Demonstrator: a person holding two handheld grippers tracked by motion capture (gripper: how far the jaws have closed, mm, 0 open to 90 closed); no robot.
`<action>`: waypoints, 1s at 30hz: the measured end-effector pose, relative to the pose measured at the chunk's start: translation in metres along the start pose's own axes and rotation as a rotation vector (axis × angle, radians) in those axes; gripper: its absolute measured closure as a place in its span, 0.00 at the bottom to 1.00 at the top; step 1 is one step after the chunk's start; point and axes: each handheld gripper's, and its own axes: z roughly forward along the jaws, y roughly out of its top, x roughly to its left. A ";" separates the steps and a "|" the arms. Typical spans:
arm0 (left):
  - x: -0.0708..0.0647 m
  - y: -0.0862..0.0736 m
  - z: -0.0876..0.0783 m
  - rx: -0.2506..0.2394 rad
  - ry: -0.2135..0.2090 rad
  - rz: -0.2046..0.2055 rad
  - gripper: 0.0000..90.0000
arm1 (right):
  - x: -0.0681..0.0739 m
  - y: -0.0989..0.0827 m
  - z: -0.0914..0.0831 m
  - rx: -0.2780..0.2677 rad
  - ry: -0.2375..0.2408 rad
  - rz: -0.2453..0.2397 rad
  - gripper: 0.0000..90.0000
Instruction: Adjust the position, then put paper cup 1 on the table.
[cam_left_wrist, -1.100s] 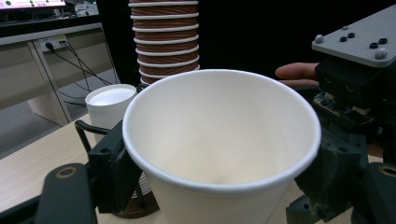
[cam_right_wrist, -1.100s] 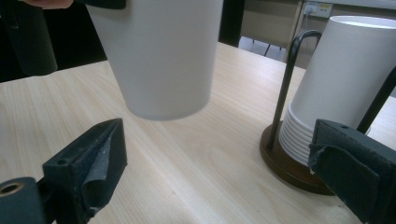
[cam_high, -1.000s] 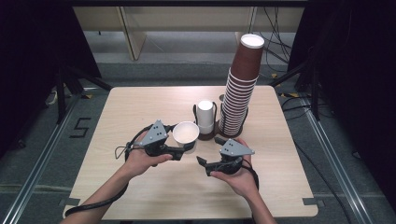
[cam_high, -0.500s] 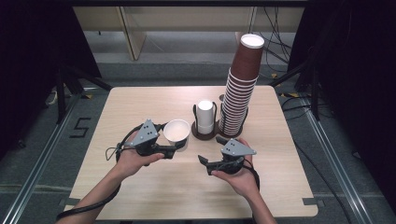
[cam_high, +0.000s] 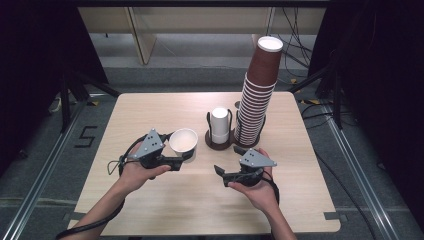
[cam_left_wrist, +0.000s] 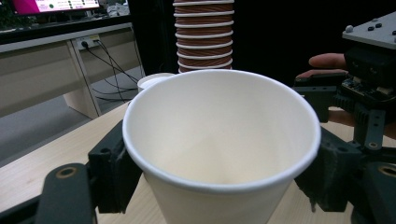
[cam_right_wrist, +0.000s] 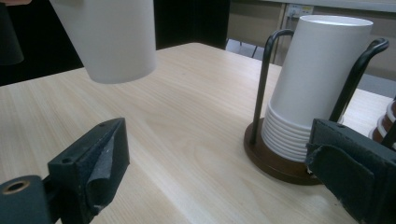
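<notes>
Wooden counter (cam_high: 150, 107) under 2 hands; left hand-held gripper (cam_high: 186, 156) grasps a white paper cup (cam_high: 183, 142) off the surface; right hand-held gripper (cam_high: 220, 175) hangs released, jaws apart.

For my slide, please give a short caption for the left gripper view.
Left claw holding an empty white paper cup, upright, before the tall brown cup stack.

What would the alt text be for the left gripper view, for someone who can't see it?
An empty white paper cup, mouth up, is clamped between the left gripper's two black jaws above a pale wooden table. Behind it rise a tall stack of brown cups and a white cup's rim; at right, a hand holds the other gripper.
</notes>
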 end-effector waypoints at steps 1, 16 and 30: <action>0.001 0.000 -0.002 0.008 0.005 0.000 0.26 | -0.001 -0.001 0.000 -0.021 -0.002 0.010 0.08; 0.020 -0.014 -0.029 -0.008 0.124 -0.012 0.27 | -0.009 -0.007 -0.029 -0.038 -0.066 0.070 0.09; 0.029 -0.030 -0.043 -0.006 0.240 -0.014 0.26 | -0.020 -0.027 -0.038 -0.048 -0.116 0.085 0.09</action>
